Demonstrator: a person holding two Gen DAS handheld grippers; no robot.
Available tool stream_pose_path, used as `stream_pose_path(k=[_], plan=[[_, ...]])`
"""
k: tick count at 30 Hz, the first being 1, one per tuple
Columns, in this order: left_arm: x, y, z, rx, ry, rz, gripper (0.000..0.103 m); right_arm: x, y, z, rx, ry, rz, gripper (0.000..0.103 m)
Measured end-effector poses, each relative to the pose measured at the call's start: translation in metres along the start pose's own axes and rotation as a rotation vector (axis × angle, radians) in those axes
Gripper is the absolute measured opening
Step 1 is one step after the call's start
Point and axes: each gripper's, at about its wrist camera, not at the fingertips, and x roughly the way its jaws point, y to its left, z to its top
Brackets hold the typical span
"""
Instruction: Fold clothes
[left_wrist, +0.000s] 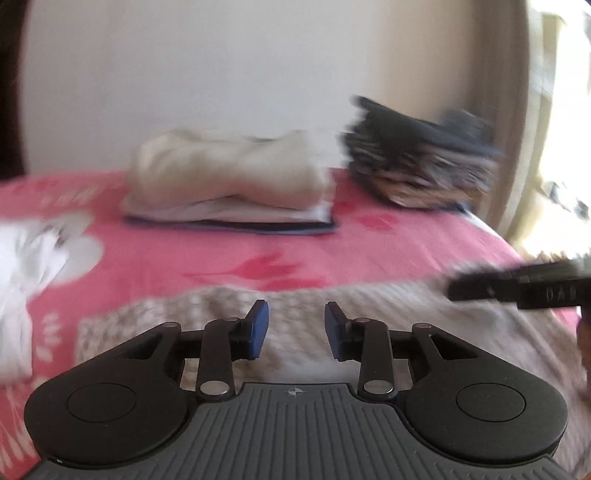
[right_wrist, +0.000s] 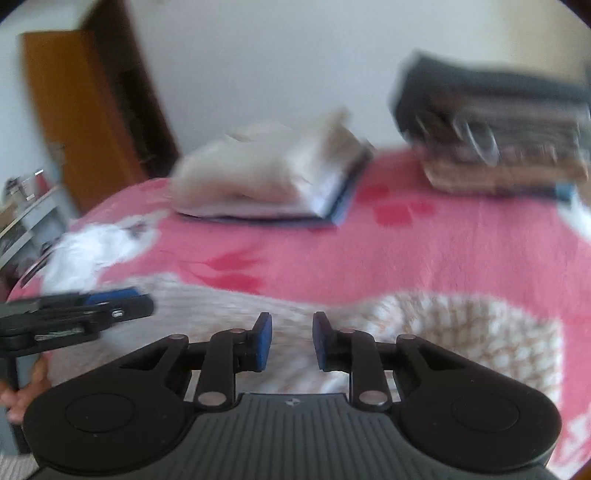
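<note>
A beige knit garment (left_wrist: 388, 306) lies spread on the pink flowered bedspread (left_wrist: 221, 251), close to the near edge. My left gripper (left_wrist: 296, 314) hovers just over the garment's near part. Its blue pads stand apart and open, with nothing pinched between them. In the right wrist view my right gripper (right_wrist: 291, 325) is also open, low over the same knit garment (right_wrist: 461, 332). Each gripper appears in the other's view: the right one (left_wrist: 517, 291) at the right edge, the left one (right_wrist: 122, 306) at the left. Both views are blurred.
A folded cream and white pile (left_wrist: 229, 173) on a blue cloth sits at the back middle. A dark stack of folded clothes (left_wrist: 417, 155) is at the back right. A crumpled white garment (left_wrist: 26, 266) lies left. A brown wardrobe (right_wrist: 74, 110) and a shelf (right_wrist: 26, 214) stand beyond the bed.
</note>
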Motion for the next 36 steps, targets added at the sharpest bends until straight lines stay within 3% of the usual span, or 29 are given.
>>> stream_pose_path(k=[3,7,10,13,15,18,19,23,28,36], plan=[[0.018,-0.016,-0.015,0.110,0.070,0.036,0.034,0.004,0.022,-0.012,-0.131,0.074,-0.016,0.025],[0.016,-0.011,-0.016,0.042,0.058,0.041,0.035,0.025,0.022,-0.025,-0.143,0.103,-0.035,0.025],[0.000,-0.010,-0.010,0.024,0.044,0.053,0.034,0.010,0.025,-0.012,-0.091,0.122,-0.044,0.025],[-0.016,-0.015,-0.005,0.040,0.016,0.056,0.036,-0.009,0.029,-0.004,-0.074,0.084,-0.033,0.025],[-0.013,-0.020,-0.006,0.066,0.052,0.067,0.038,-0.011,0.030,-0.001,-0.069,0.071,-0.039,0.025],[0.002,-0.030,-0.018,0.129,0.160,0.133,0.040,0.012,0.028,-0.009,-0.054,0.133,-0.050,0.026],[0.001,-0.030,-0.021,0.136,0.160,0.146,0.040,0.022,0.027,-0.016,-0.055,0.159,-0.056,0.026],[-0.024,-0.026,-0.017,0.096,0.143,0.142,0.040,0.008,0.036,-0.009,-0.044,0.147,-0.073,0.027],[-0.049,-0.031,-0.011,0.116,0.155,0.175,0.040,-0.009,0.057,0.012,-0.092,0.036,-0.066,0.027],[-0.122,-0.001,-0.011,-0.017,0.186,0.191,0.041,0.022,0.074,-0.016,-0.148,0.168,-0.104,0.027]])
